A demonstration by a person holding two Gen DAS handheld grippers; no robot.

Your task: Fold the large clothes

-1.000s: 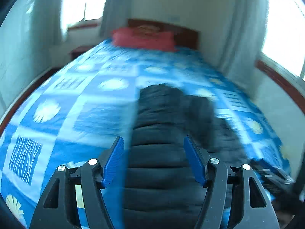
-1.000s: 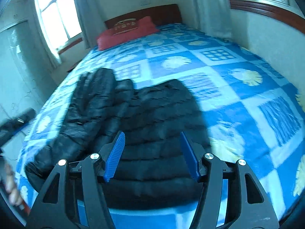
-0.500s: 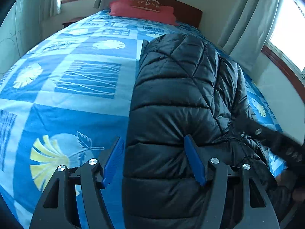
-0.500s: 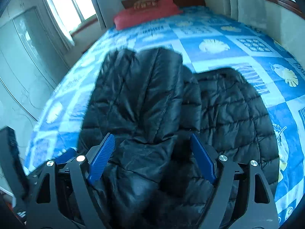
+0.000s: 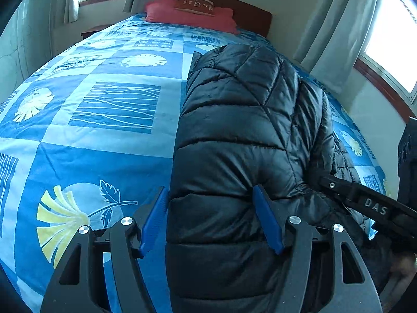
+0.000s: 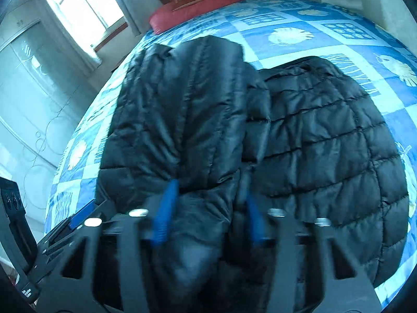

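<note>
A black quilted puffer jacket (image 5: 242,135) lies on a blue patterned bedspread (image 5: 86,120), one side folded over the middle. My left gripper (image 5: 211,216) is open, its blue fingers straddling the jacket's left edge near the hem. The jacket (image 6: 325,140) also fills the right wrist view, its folded part at the left. My right gripper (image 6: 208,211) is blurred; its blue fingers stand partly closed around a raised fold of the jacket. The right gripper's body (image 5: 365,203) shows at the right of the left wrist view.
A red pillow (image 5: 190,15) and wooden headboard (image 5: 250,13) are at the far end of the bed. Curtained windows (image 5: 391,41) flank the bed. A pale wardrobe (image 6: 23,109) stands at the left. The bed's near edge is just below both grippers.
Both grippers have dropped closer to the jacket's near end. The right gripper's fingers have narrowed around a fold of jacket. The left gripper stays open.
</note>
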